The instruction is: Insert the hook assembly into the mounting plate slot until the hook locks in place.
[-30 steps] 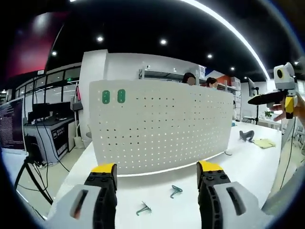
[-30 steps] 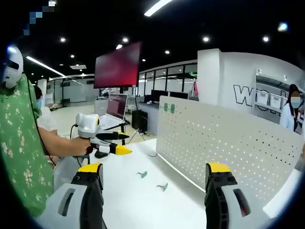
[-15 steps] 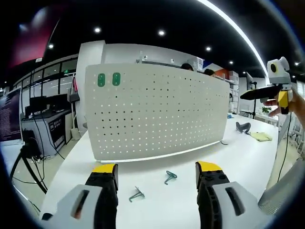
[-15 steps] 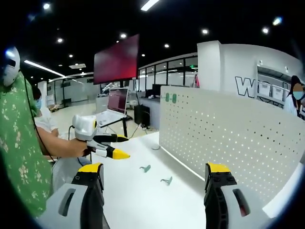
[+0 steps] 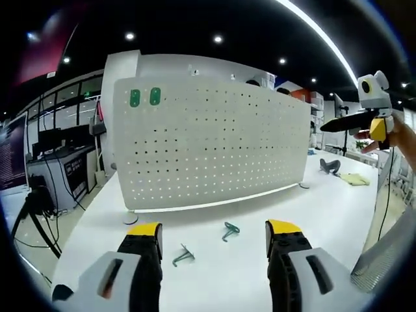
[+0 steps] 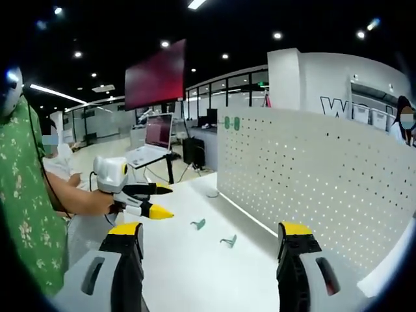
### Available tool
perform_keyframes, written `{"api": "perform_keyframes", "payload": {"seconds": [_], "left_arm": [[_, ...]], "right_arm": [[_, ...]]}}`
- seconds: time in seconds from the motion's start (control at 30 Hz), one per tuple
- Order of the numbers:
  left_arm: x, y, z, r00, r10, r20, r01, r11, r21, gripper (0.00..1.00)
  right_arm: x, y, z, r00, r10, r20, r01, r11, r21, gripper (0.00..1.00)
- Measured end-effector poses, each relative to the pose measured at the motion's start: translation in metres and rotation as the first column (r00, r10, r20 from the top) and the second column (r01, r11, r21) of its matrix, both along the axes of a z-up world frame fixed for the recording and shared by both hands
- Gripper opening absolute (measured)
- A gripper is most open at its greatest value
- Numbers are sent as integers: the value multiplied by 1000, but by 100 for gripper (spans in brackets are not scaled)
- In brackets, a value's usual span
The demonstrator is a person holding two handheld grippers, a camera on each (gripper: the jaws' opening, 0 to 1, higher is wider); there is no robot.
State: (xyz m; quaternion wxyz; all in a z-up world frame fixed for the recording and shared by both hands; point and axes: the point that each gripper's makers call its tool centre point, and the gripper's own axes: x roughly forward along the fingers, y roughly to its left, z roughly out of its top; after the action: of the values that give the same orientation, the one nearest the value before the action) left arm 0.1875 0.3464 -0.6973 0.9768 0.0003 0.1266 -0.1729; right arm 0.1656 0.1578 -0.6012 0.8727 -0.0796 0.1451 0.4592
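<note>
Two green hooks are seen lying on the white table [image 5: 312, 214], in front of the pegboard. In the left gripper view, one hook [image 5: 229, 230] is placed just below the centre of the frame, and the other hook [image 5: 183, 255] is lower and to the left of it, near the left jaw. In the right gripper view the same pair is found in the lower middle, one hook [image 6: 228, 241] to the right and one [image 6: 198, 224] a little higher and to the left. Both are apart from the board and from each other.

The mounting plate [image 5: 214, 146] (a white perforated panel) is standing upright on the table and takes the centre of the left gripper view. Two green tabs [image 5: 144, 97] are fixed at its upper left corner. In the right gripper view the panel [image 6: 318, 175] is stretched across the right half of the frame.

The left gripper [image 5: 212, 237] is held above the table with its yellow-tipped jaws wide apart, and nothing is between them. It is also seen at the left of the right gripper view [image 6: 162, 201], held by a hand, jaws spread. The right gripper [image 6: 208, 237] is likewise held with the jaws spread and empty. At the upper right edge of the left gripper view it [image 5: 357, 122] is seen from the side, well apart from the hooks.
</note>
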Motion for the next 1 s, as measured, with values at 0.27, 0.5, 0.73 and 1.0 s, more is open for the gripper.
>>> {"api": "perform_keyframes", "payload": {"seconds": [0.27, 0.5, 0.73, 1.0], "left_arm": [[0, 1, -1, 1000, 2, -2, -2, 1000, -8, 65], [0, 1, -1, 1000, 1, -3, -1, 1000, -14, 65], [-1, -3, -2, 1000, -11, -4, 11, 1000, -12, 65], [-1, -6, -4, 1000, -23, -11, 23, 1000, -15, 64]], "right_arm": [[5, 6, -11, 1000, -4, -20, 4, 1000, 2, 82], [10, 14, -23, 999, -10, -42, 10, 1000, 8, 77], [10, 18, -26, 999, 1, -47, -1, 1000, 4, 77], [20, 18, -32, 998, -22, -53, 23, 1000, 16, 72]]}}
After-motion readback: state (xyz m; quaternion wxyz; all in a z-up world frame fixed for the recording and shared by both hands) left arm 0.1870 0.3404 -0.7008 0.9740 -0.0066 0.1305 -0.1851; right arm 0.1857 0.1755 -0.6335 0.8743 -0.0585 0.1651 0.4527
